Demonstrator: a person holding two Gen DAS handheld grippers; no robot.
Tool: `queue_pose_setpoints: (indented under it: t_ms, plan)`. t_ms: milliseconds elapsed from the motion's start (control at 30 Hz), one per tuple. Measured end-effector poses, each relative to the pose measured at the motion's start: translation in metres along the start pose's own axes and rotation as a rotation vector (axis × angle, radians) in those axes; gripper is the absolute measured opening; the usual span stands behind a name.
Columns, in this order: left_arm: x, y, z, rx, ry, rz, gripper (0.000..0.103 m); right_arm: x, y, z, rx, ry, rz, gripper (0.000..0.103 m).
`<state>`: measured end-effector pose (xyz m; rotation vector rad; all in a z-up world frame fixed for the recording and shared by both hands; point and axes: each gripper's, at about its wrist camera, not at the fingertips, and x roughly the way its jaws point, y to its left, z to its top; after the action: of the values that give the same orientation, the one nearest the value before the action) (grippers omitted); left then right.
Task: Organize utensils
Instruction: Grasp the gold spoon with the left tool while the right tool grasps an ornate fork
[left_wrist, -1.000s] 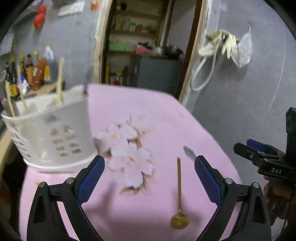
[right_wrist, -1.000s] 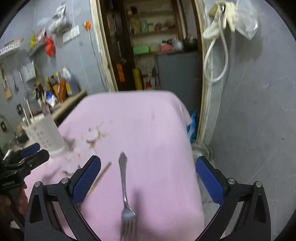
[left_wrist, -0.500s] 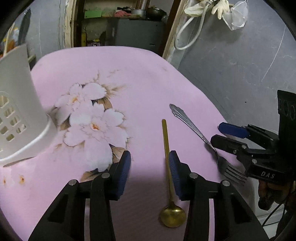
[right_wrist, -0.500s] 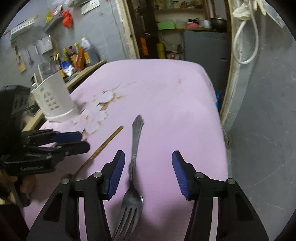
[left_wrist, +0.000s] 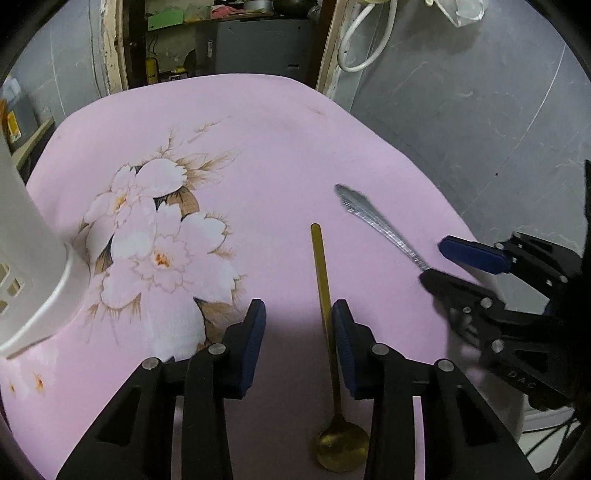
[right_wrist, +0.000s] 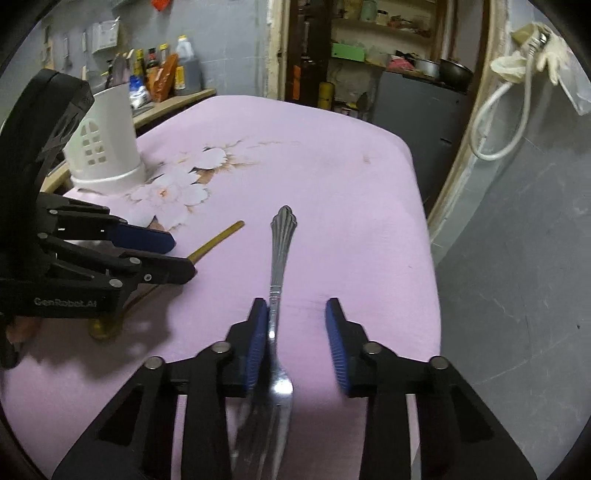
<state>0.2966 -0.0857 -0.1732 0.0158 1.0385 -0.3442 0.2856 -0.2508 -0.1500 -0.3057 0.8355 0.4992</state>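
While both pairs of jaws are closing, neither utensil is yet seen to be pinched. The left gripper (left_wrist: 297, 325) is lowered over the gold spoon (left_wrist: 327, 314), whose handle lies between the blue pads, close against the right-hand pad; the left-hand pad stands clear. The right gripper (right_wrist: 297, 328) is set astride the silver fork (right_wrist: 277, 295), whose neck lies against the left-hand pad, while a gap is seen at the other pad. Landmark: the white utensil holder (right_wrist: 105, 147), standing on the pink flowered cloth (right_wrist: 332, 177). The spoon lies to the right of the holder, flat on the cloth; the fork is found farther right again, just beside the spoon, handle pointing away from the cameras.
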Motion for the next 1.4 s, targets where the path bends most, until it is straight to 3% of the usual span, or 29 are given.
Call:
queue_pose_setpoints:
  t_ms: [67, 200, 567, 833, 933, 1100, 1267, 1400]
  plan:
    - [0.003, -0.001, 0.002, -0.004, 0.003, 0.015, 0.024, -0.001, -0.002, -0.001, 0.018, -0.001, -0.015, 0.016]
    - [0.005, 0.003, 0.007, -0.045, 0.006, 0.016, 0.005, -0.004, -0.011, -0.003, 0.087, -0.001, -0.031, 0.010]
    - [-0.003, 0.012, 0.010, -0.123, 0.060, -0.022, 0.004, 0.010, -0.028, 0.014, 0.209, 0.068, 0.011, 0.010]
    - [0.003, 0.013, 0.021, -0.109, 0.083, -0.027, 0.004, 0.025, -0.046, 0.027, 0.312, 0.112, 0.068, 0.010]
    - [0.005, 0.010, 0.024, -0.095, 0.086, -0.011, 0.004, 0.028, -0.043, 0.032, 0.291, 0.142, 0.053, 0.010]
    - [0.005, 0.005, 0.022, -0.090, 0.051, 0.015, 0.003, 0.031, -0.038, 0.037, 0.282, 0.179, 0.019, 0.009]
    - [-0.009, 0.012, 0.009, -0.156, 0.005, -0.001, 0.002, 0.022, -0.051, 0.028, 0.399, 0.127, 0.092, 0.005]
    - [-0.030, 0.021, -0.004, -0.214, -0.069, -0.002, 0.002, 0.012, -0.048, 0.024, 0.402, 0.092, 0.106, 0.005]
